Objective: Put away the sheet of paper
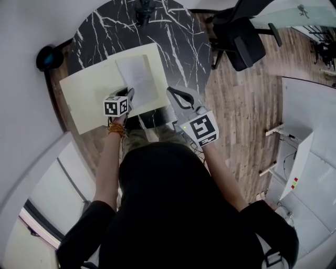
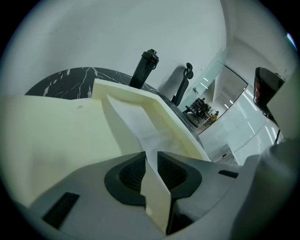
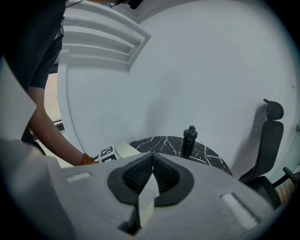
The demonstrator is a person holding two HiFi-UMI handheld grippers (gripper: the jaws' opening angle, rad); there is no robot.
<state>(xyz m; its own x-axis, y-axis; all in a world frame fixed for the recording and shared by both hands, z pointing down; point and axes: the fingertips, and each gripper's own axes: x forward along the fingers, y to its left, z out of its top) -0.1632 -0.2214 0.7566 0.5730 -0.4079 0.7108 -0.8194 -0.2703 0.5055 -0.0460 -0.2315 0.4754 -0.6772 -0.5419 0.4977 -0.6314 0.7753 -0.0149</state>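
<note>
While the left gripper (image 1: 128,95) jaws pinch the white paper sheet (image 1: 137,76) on the cream card folder (image 1: 89,89), the right gripper (image 1: 176,95), jaws pressed together, likely closes the cover next.

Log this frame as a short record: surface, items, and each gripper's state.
surface: round black marble table
items: cream folder; sheet of paper lying on it; black bottle at the far edge
left gripper: shut on the sheet of paper, at its near edge
right gripper: shut, empty, by the folder's right edge
</note>
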